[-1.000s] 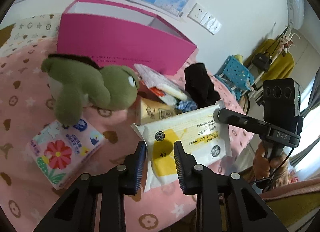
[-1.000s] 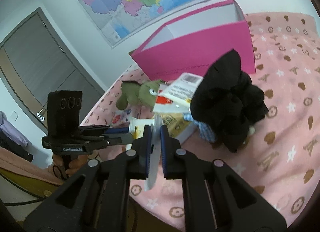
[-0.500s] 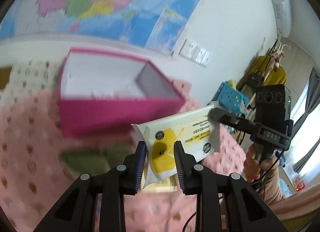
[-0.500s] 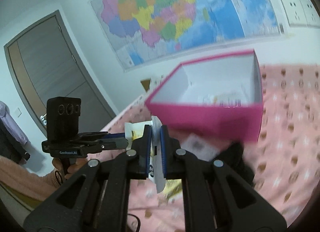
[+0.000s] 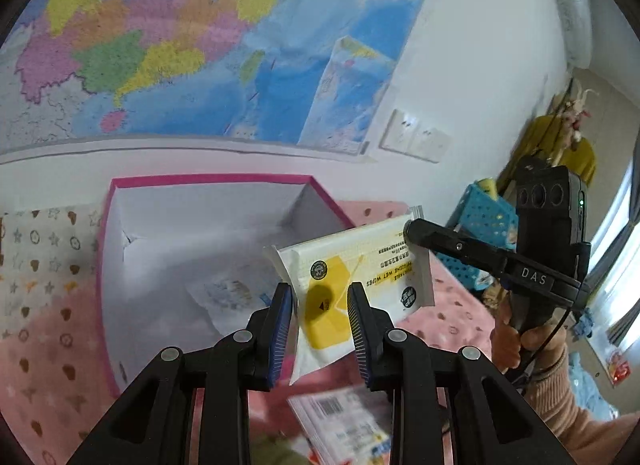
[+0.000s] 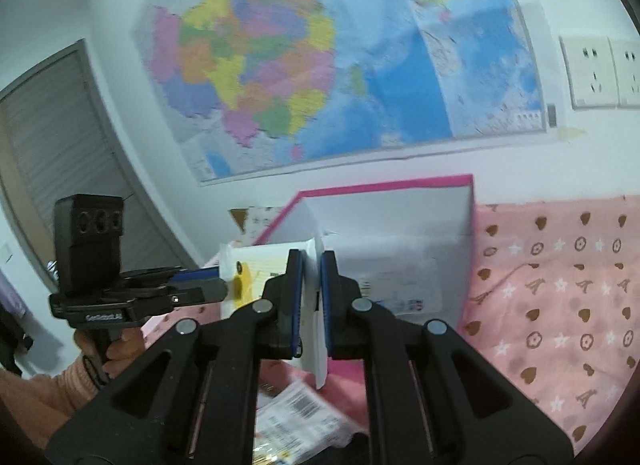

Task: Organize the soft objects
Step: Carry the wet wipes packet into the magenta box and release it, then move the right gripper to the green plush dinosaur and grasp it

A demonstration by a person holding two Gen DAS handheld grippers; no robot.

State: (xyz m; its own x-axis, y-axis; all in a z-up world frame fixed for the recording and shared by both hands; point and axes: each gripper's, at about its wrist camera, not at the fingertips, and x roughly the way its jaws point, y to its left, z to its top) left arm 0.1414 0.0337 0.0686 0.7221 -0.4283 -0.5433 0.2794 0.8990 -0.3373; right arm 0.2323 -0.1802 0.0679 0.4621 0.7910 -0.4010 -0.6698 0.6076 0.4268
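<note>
Wet wipes pack [image 5: 362,279] held aloft at pink box [image 5: 120,265] front rim, left gripper [image 5: 320,321] pinching one end, right gripper [image 6: 309,297] clamping other. Box already holds a white packet [image 5: 224,293]; barcoded packet [image 5: 340,421] waits below, outside the box. Drop-in likely next.

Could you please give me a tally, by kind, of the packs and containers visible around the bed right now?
Wet wipes pack, held by both tools: 1
Pink storage box: 1
Packs lying inside the box: 1
Barcoded packs on the bedspread below: 1
Blue perforated basket: 1
Total: 5
</note>
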